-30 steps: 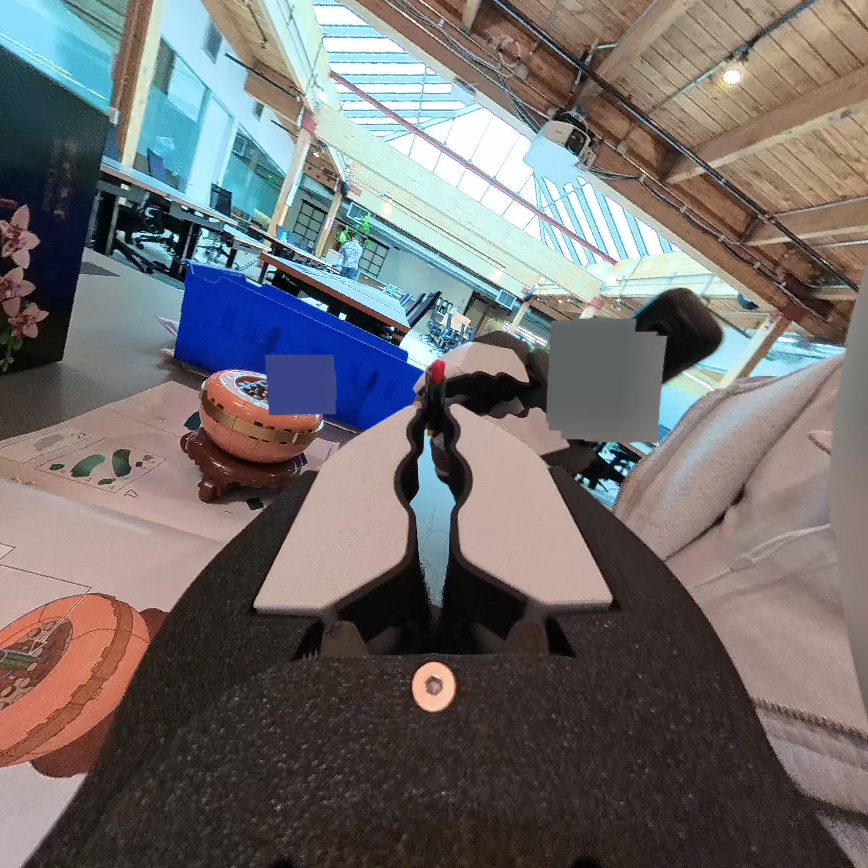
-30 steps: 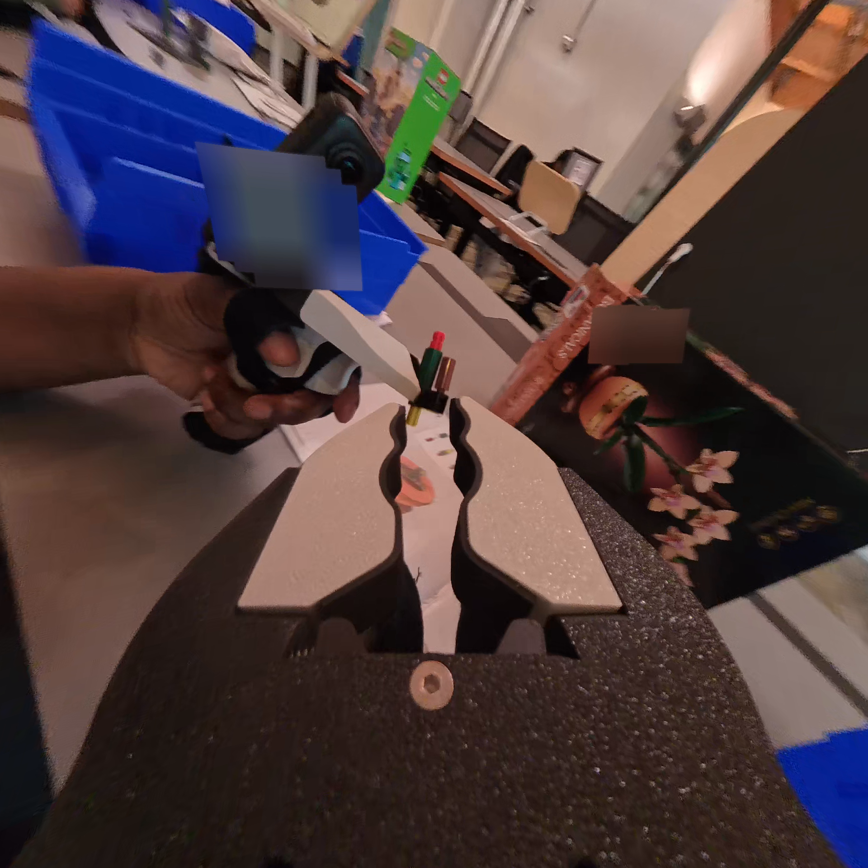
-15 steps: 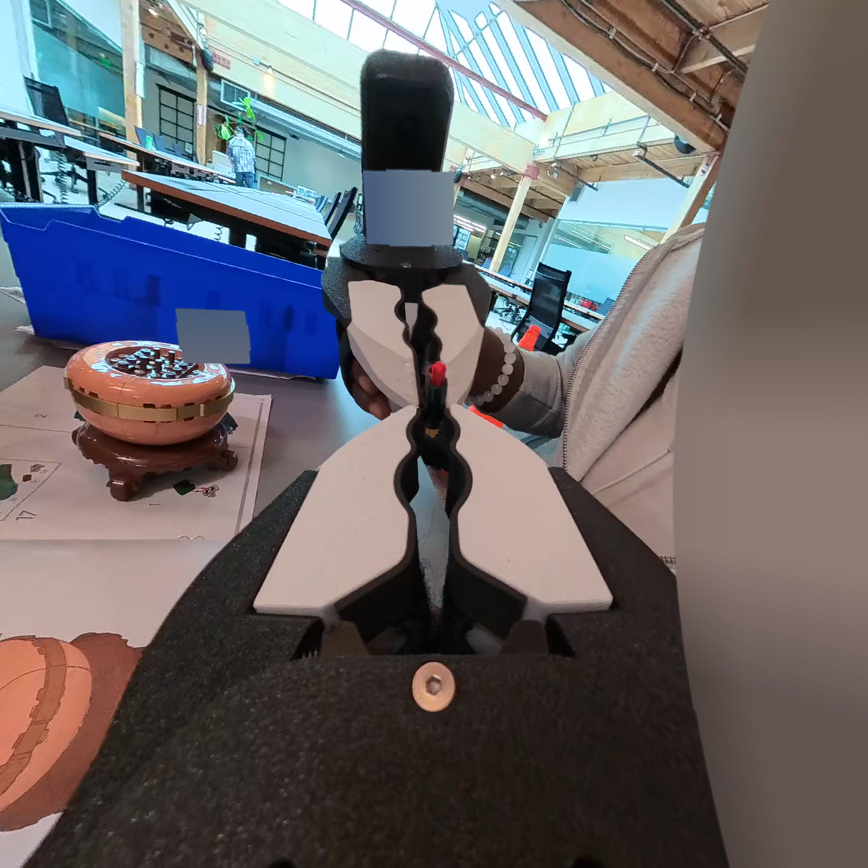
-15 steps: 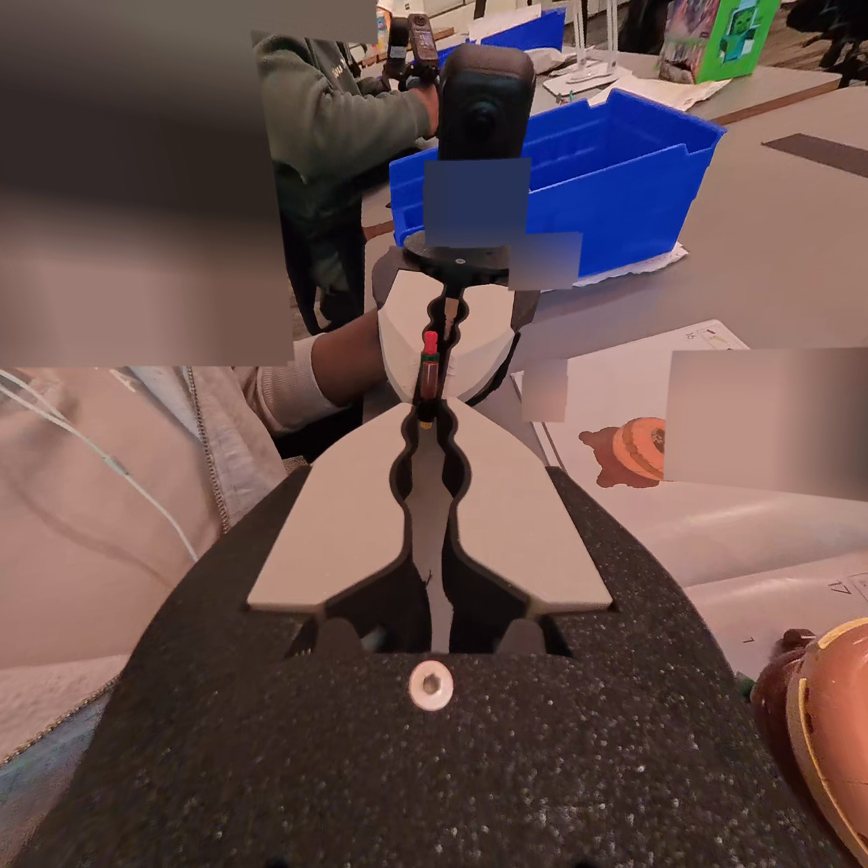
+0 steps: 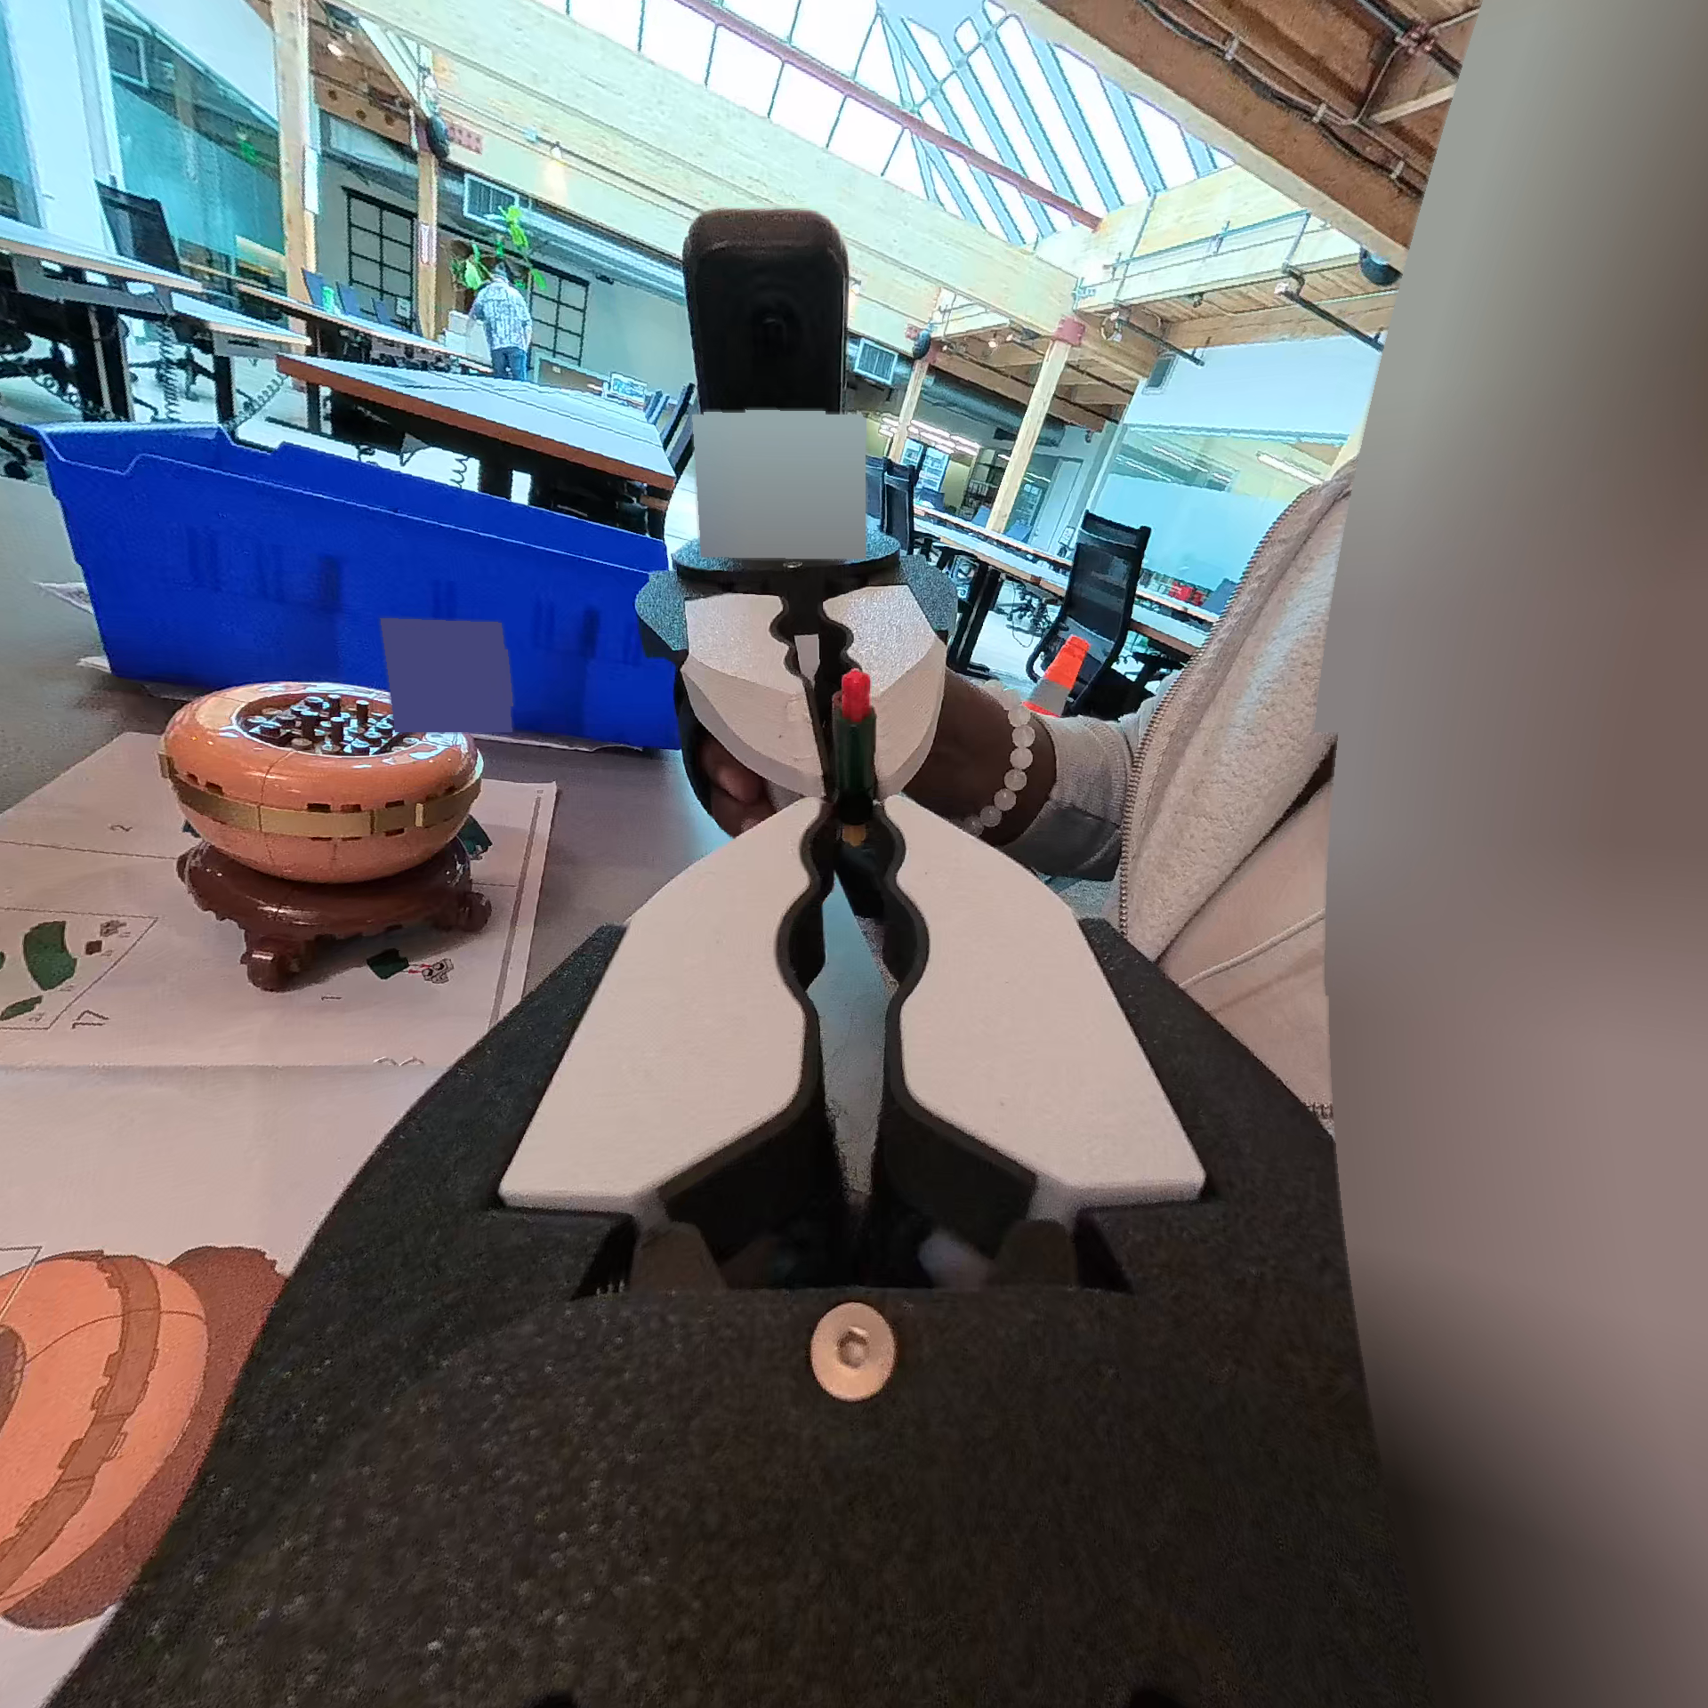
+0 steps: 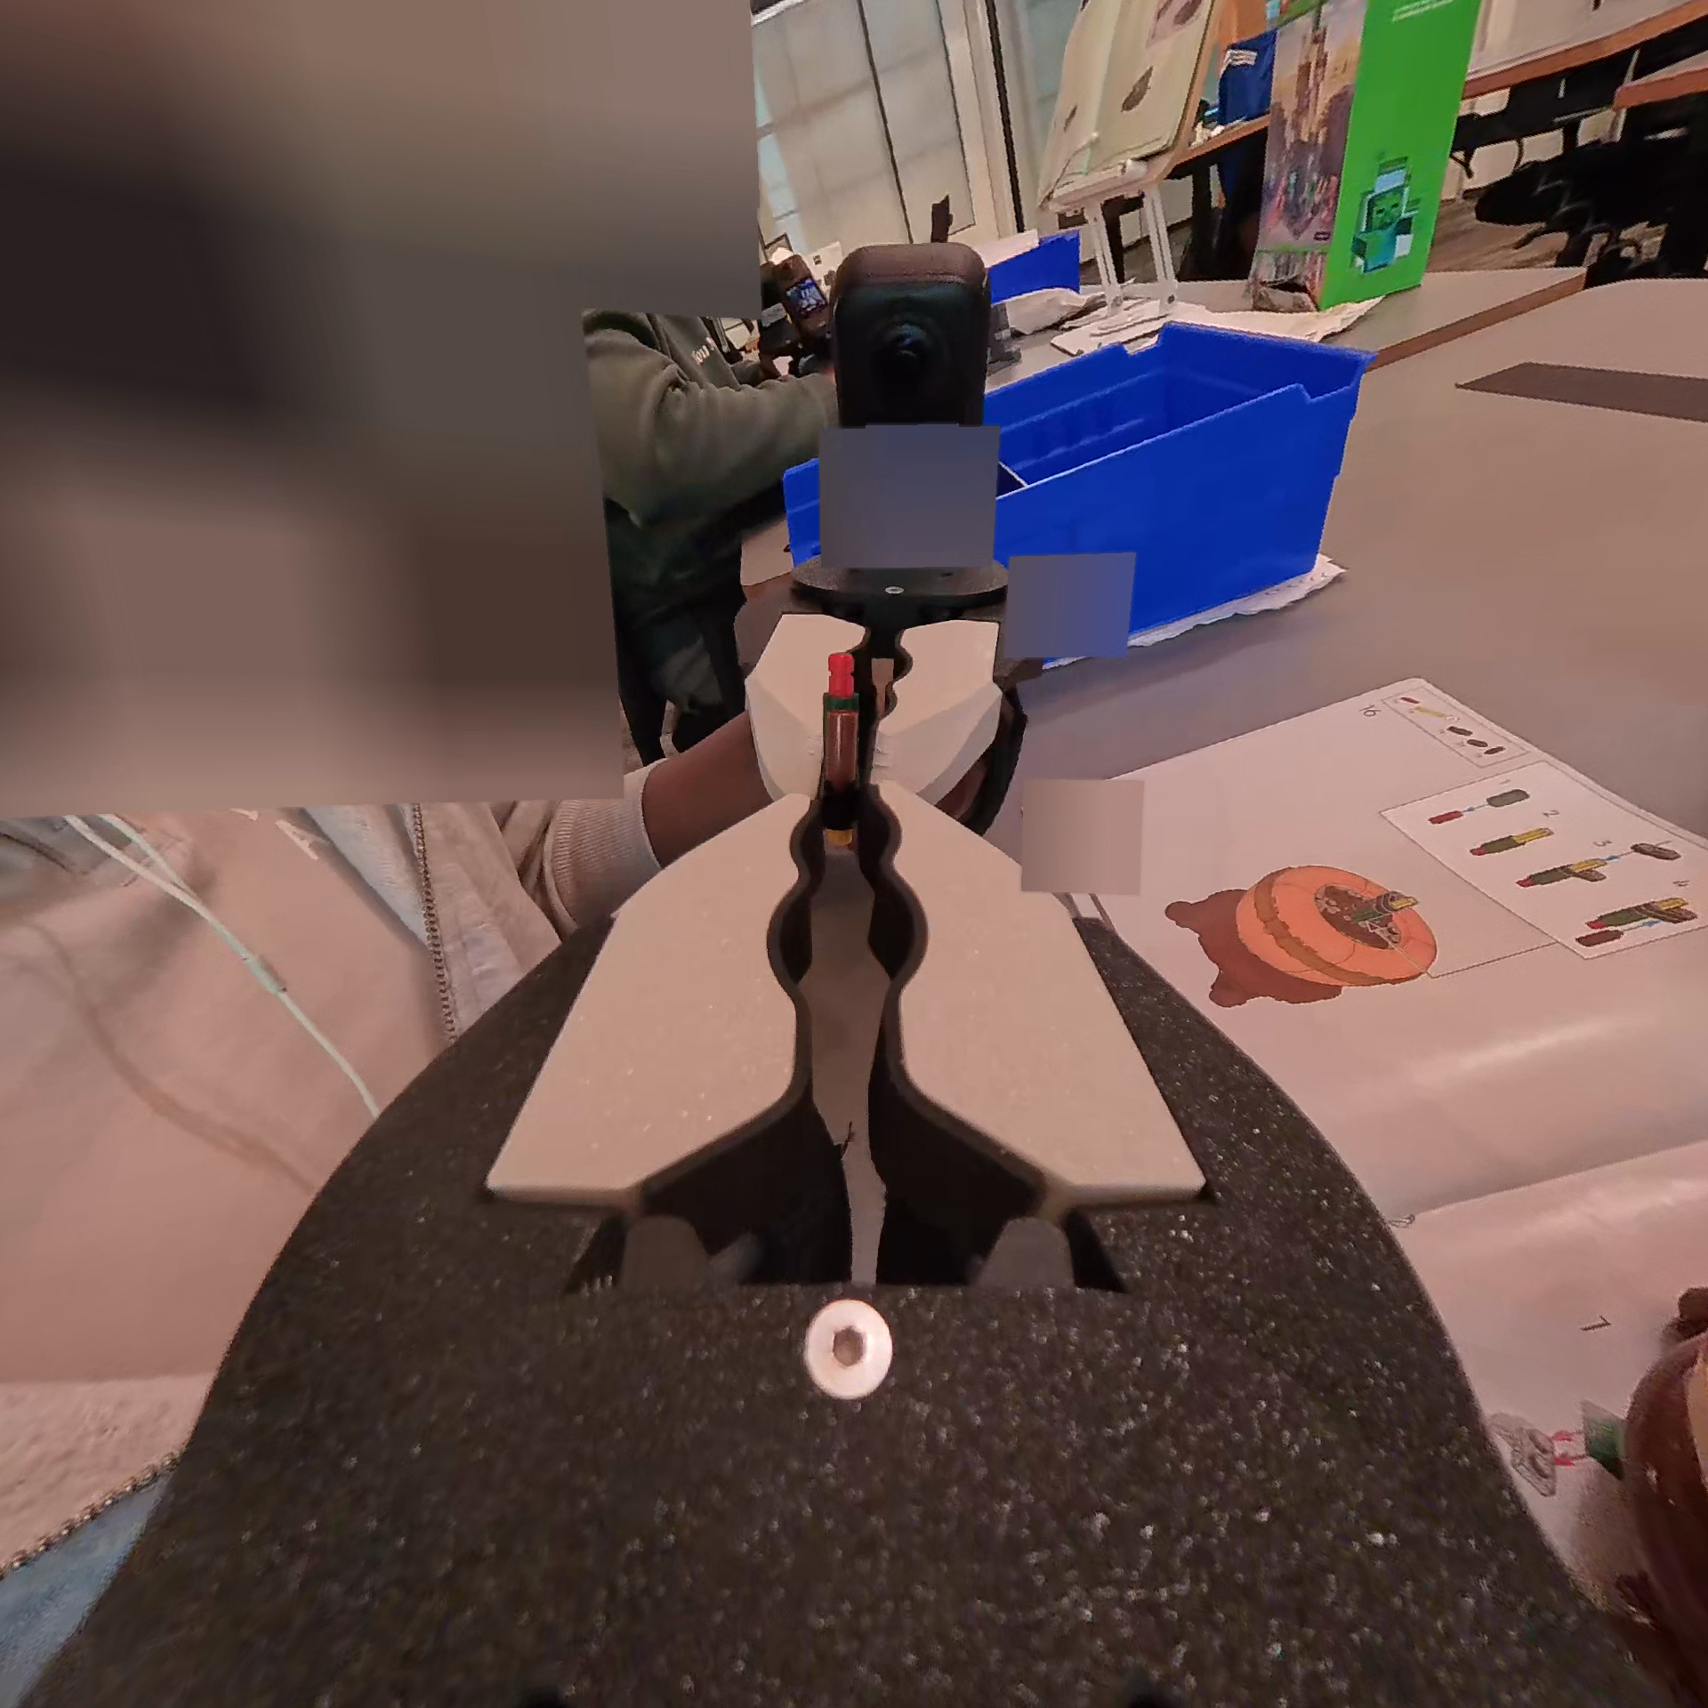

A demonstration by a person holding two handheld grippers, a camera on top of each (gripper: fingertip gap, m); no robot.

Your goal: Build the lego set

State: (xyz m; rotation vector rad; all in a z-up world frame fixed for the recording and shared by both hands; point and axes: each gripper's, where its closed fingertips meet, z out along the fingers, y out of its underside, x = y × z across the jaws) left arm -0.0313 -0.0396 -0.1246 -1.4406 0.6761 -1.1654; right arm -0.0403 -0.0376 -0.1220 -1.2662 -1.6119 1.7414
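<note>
- left gripper [image 5: 852, 818], centre of the left wrist view: tips nearly together, clamped on the lower end of the stem sub-assembly [image 5: 852, 753] (red tip, dark green body, yellow end at the bottom). Held upright and clear of the table, likely so the other tool can work on it.
- right gripper [image 6: 839, 818], centre of the right wrist view: tips drawn in close around the yellow end of the same stem. Whether it actually bears on the piece or only brackets it, can't tell.
- Both tools meet nose to nose, each showing just behind the stem in the other's view. Looks like a hand-off or a regrip.
- Instruction booklet [image 6: 1386, 1035], right of the right wrist view: open flat, so the step drawing stays readable.
- Orange pot on brown stand [image 5: 319, 813], mid-left of the left wrist view: sits on the booklet, studded top open. Judged to be where the stem plugs in.
- Blue bin [image 5: 305, 573], behind the pot: well apart, probably parts storage.
</note>
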